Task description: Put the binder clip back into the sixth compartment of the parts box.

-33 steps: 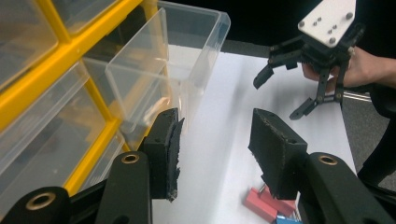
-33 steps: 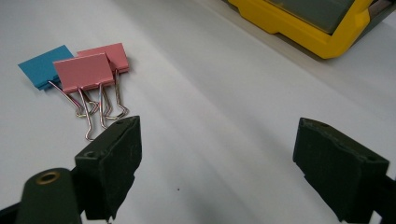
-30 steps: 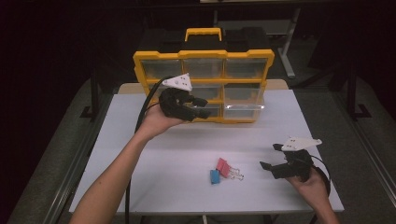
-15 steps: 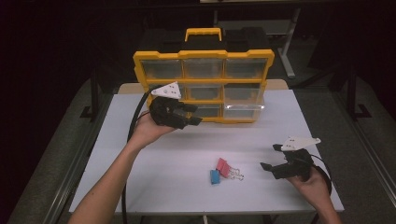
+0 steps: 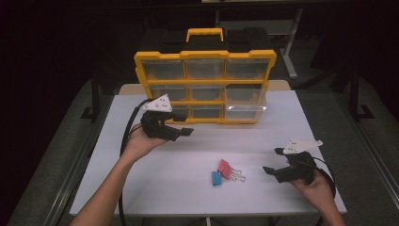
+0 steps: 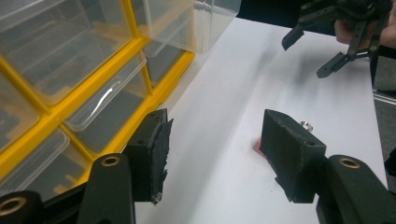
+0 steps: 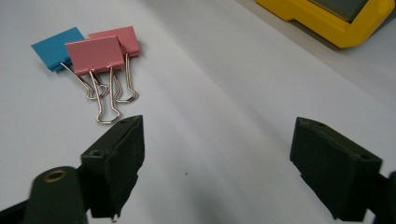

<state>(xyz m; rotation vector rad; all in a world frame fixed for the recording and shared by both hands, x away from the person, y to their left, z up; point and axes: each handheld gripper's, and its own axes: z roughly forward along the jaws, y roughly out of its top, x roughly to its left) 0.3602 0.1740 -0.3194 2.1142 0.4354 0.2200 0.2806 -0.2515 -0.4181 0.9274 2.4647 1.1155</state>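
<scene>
A yellow drawer organizer point(image 5: 204, 84) stands upright at the back of the white table point(image 5: 155, 188), its bottom right clear drawer point(image 5: 244, 110) pulled out a little. My left gripper point(image 5: 184, 123) hovers in front of the organizer's lower left drawers. Its jaws have just been opening and stand open with nothing between them point(image 6: 217, 126). Two pink binder clips point(image 7: 93, 53) and a blue one point(image 7: 53, 46) lie together on the table, at front centre in the high view point(image 5: 226, 168). My right gripper point(image 5: 274, 161) rests open to their right, empty point(image 7: 217, 140).
The organizer's yellow frame point(image 6: 161, 91) runs close along the left gripper's left jaw. A pink clip edge point(image 6: 258, 145) peeks from behind its right jaw. Dark floor and metal table legs surround the table. Bare white tabletop lies between the two grippers.
My left gripper has drawn back from the organizer's front, down and to the left in the high view, with its jaws wider apart. The right gripper and the clips have not moved.
</scene>
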